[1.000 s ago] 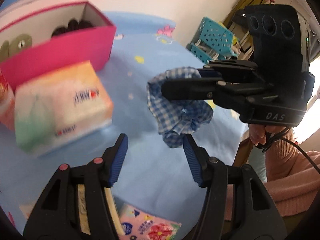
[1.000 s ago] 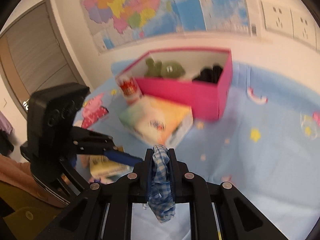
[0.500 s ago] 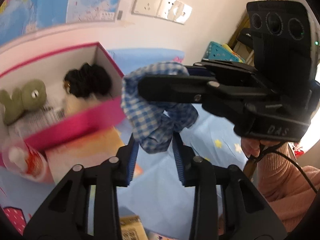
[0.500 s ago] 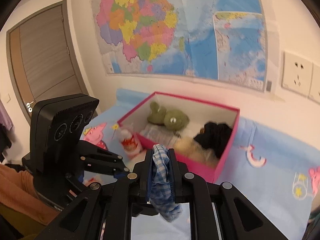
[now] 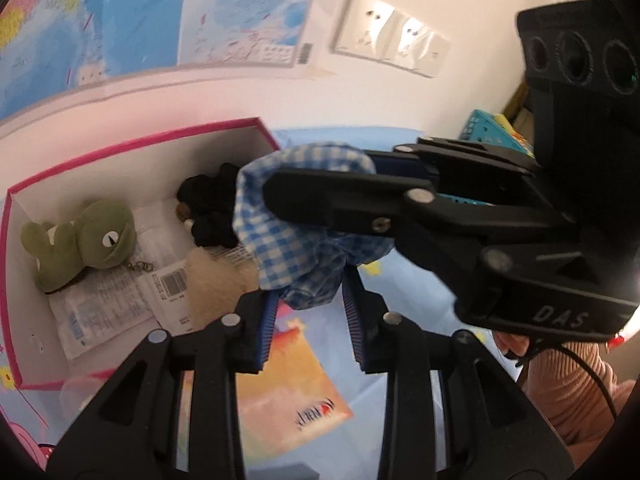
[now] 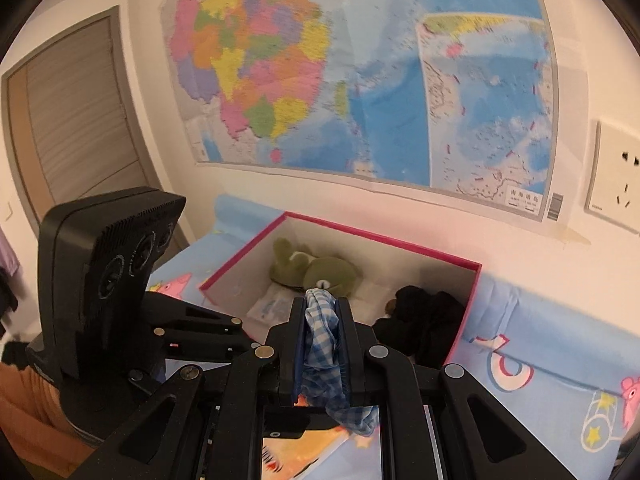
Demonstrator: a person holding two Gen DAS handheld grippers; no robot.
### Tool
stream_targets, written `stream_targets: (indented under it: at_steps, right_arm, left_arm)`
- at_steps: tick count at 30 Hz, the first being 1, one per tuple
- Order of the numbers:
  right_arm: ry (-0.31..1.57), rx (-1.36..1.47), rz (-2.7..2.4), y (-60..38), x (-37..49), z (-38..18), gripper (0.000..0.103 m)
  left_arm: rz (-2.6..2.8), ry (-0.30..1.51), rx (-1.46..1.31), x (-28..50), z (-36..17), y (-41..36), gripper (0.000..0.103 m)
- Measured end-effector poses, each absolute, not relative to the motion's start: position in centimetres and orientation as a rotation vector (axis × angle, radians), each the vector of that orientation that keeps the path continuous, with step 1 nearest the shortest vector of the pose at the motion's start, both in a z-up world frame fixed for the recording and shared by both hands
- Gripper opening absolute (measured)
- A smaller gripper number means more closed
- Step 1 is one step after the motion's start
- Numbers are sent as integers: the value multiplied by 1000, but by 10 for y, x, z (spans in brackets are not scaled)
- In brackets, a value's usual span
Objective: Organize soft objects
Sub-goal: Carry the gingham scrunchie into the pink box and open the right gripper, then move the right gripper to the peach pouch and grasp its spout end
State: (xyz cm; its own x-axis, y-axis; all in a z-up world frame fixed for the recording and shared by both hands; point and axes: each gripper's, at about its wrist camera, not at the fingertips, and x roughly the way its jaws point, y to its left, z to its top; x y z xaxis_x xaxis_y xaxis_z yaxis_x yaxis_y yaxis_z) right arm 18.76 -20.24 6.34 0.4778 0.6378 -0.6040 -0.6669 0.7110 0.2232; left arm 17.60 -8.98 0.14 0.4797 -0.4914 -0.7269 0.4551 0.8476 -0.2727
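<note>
My right gripper (image 6: 320, 312) is shut on a blue-and-white checked scrunchie (image 6: 322, 340), held in the air in front of the pink box (image 6: 472, 292). In the left wrist view the scrunchie (image 5: 296, 248) hangs from the right gripper (image 5: 280, 196), and its lower end sits between the fingers of my left gripper (image 5: 310, 300), which stand slightly apart around it. The pink box (image 5: 132, 142) holds a green plush toy (image 5: 80, 240), a black soft item (image 5: 208, 212), a cream fluffy item (image 5: 216, 280) and packets.
A tissue pack (image 5: 288, 392) lies on the blue cartoon tablecloth (image 6: 540, 360) in front of the box. A wall map (image 6: 360, 80) and sockets (image 6: 616, 180) are behind. A teal basket (image 5: 488, 132) stands at far right. A door (image 6: 68, 128) is at left.
Both grippers have risen and moved toward the pink box with the scrunchie. My left gripper has narrowed around the scrunchie's hanging end. The box interior now shows more fully.
</note>
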Motion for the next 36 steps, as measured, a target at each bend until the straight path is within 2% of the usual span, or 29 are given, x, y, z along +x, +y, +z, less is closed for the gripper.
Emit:
stream_targets:
  at_steps: [10,13,14,17,19,28,32,33,36]
  right_arm:
    - [803,-40,703,-203,228,34,17]
    - [828,-45,670,-205,234,25,23]
    - [837,-46,656,-205,236,22,27]
    - [846,-50,589,-210,237,20,38]
    - [849,-15,579,-217,235,23,38]
    - [766,15,638,-233,181,52,46]
    - [756,29,734,-232,146,58,52]
    - [759,36,757,-231,139,57,55]
    - [788,55,839,-224,115,50,55]
  left_arm:
    - [-470,955,-37,199,-17,-89,35]
    - [-449,950,-9,197,-17,-90,38]
    - [-451,952,-7,196,-17,-90,42]
    - [-449,944,-4,192,-14,-87,44]
    - [-455,925,-4,185,-9,-84,44]
    - [-501,813,33,133,18,-61,44]
    - [-511,771,38,102,23,-48,52]
    - [-515,763,36,95,24,-44,53]
    - [-509,757,16,76,19,-29,53]
